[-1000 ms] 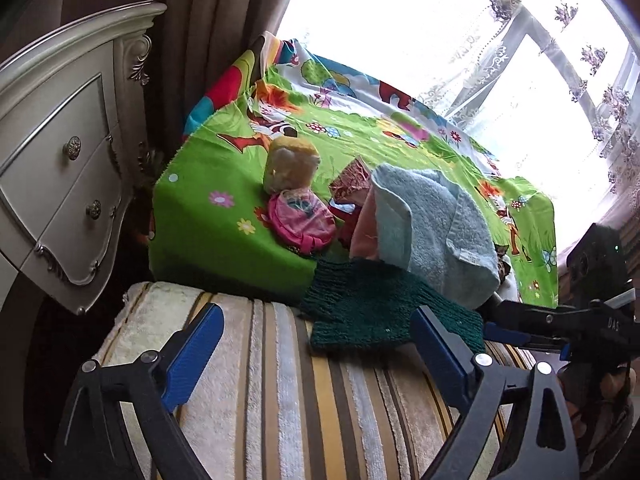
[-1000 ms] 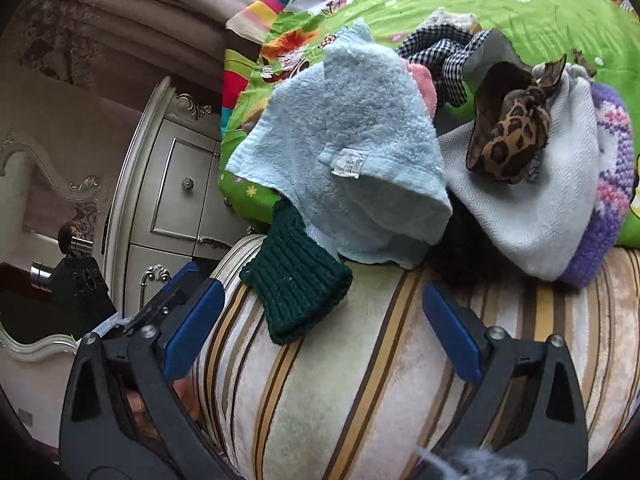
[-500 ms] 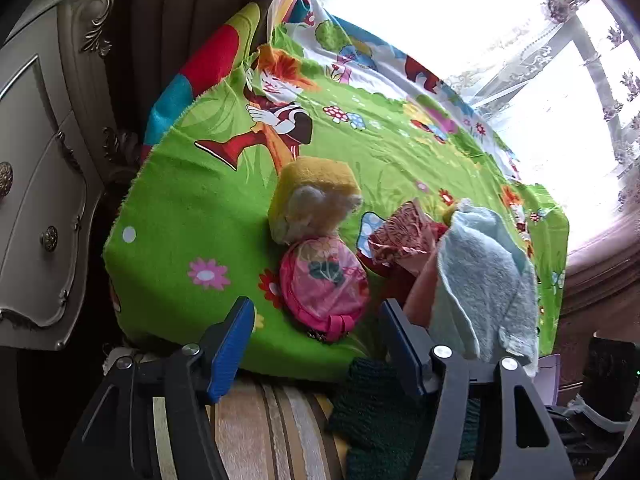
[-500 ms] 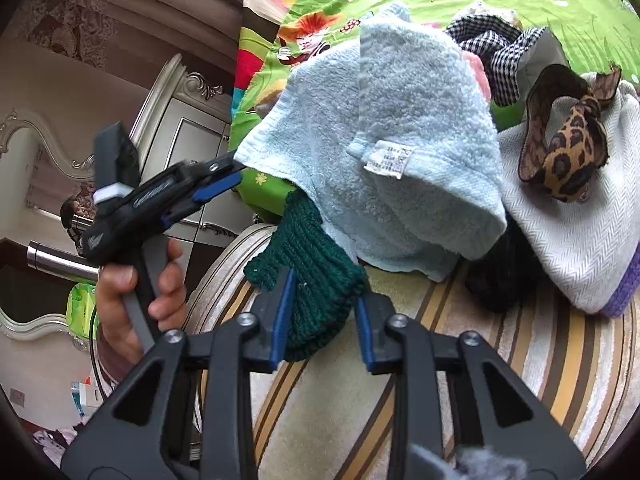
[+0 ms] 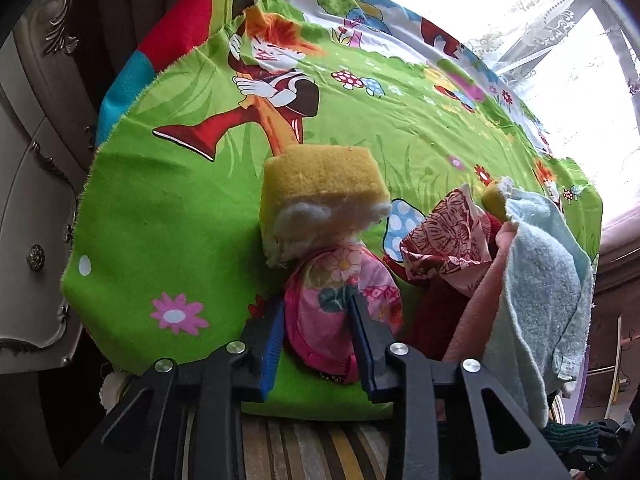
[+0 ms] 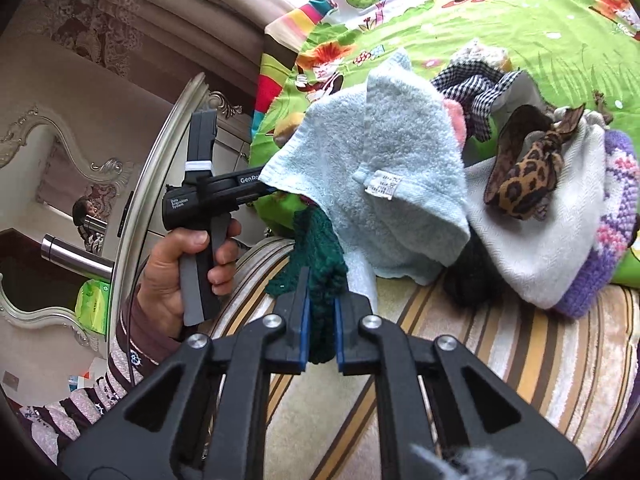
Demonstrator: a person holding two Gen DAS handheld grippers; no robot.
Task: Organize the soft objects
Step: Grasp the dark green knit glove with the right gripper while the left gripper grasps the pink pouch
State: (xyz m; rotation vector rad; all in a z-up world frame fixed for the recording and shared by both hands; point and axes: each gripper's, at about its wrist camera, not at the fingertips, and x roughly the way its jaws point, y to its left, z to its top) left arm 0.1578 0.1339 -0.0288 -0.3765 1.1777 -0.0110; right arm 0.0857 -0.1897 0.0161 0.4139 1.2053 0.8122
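A pink floral pouch (image 5: 336,280) lies on the green cartoon sheet (image 5: 160,220), just below a yellow sponge (image 5: 324,184). My left gripper (image 5: 318,308) points down at the pouch. Its jaws are closing, and the blue pads pinch the pouch's near part. My right gripper (image 6: 320,300) is shut on a dark green knitted piece (image 6: 316,248) that hangs out from under a light blue towel (image 6: 380,168). In the right wrist view a hand holds the left gripper's handle (image 6: 200,240), and the towel hides its fingers.
A red patterned cloth (image 5: 444,232) and the blue towel (image 5: 540,280) lie to the right of the pouch. A checked cloth (image 6: 472,84), a leopard bow (image 6: 524,176), a white cloth (image 6: 540,248) and a purple knit (image 6: 600,248) are heaped at the edge of the striped cushion (image 6: 520,360). A carved dresser (image 5: 24,200) stands at the left.
The left gripper moved forward and down from the striped cushion to the pouch, and its jaws narrowed onto it. The right gripper's jaws closed on the green knitted piece.
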